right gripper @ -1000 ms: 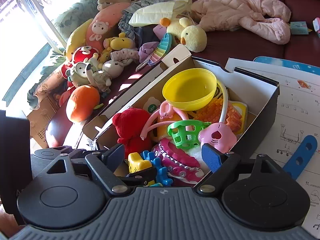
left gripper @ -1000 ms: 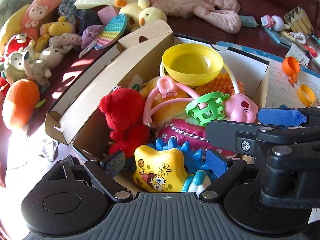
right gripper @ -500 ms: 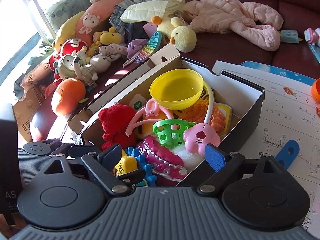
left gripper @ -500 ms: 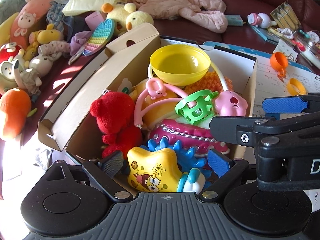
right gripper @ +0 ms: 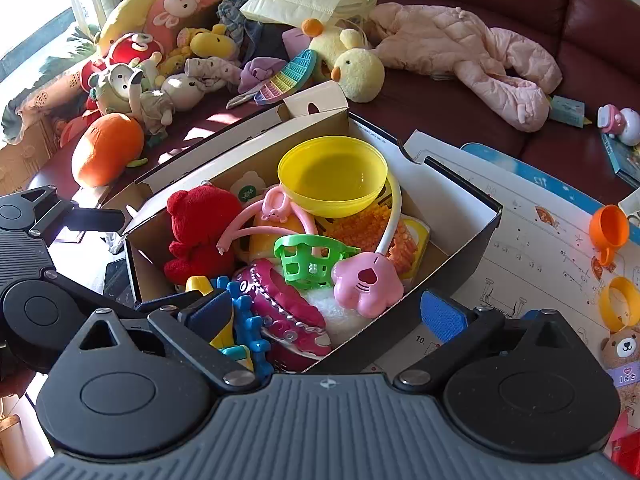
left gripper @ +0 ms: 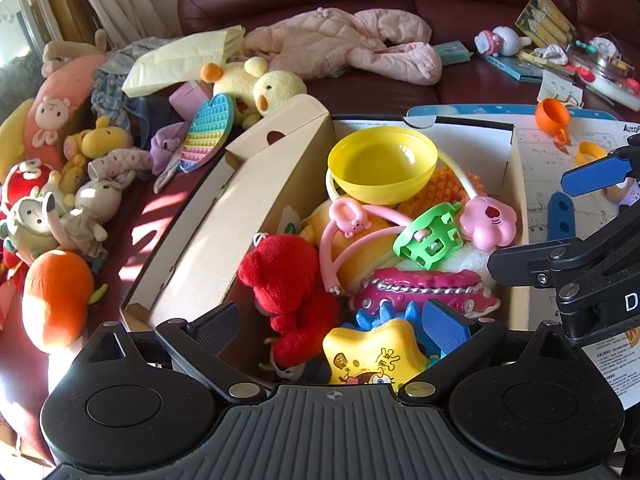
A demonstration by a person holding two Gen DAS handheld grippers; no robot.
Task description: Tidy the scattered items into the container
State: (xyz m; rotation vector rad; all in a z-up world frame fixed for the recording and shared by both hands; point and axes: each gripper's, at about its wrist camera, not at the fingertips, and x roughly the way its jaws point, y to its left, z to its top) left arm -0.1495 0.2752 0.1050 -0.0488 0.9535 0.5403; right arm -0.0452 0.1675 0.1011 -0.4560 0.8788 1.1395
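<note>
A cardboard box [left gripper: 256,200] [right gripper: 460,256] is full of toys: a yellow bowl [left gripper: 382,164] [right gripper: 332,176], a red plush bear [left gripper: 288,280] [right gripper: 200,224], a green basket [left gripper: 430,236], a pink paw [right gripper: 368,284], a pink shoe [left gripper: 424,288] and a yellow star toy [left gripper: 372,356]. My left gripper [left gripper: 334,326] is open over the box's near end, its jaws either side of the star toy, not touching it. My right gripper [right gripper: 334,316] is open and empty over the box's near right corner.
Plush toys lie left of the box: an orange one [left gripper: 56,296], a yellow duck [left gripper: 276,88], a rainbow pop pad [left gripper: 208,128]. A pink jacket [left gripper: 352,46] lies on the sofa. Orange [right gripper: 608,226] and yellow [right gripper: 620,306] cups and a small bear [right gripper: 622,354] sit on the paper sheet at right.
Both grippers have drawn back and risen a little from the box; the star toy stays in the box. The right view has swung rightward, showing the cups and the small bear.
</note>
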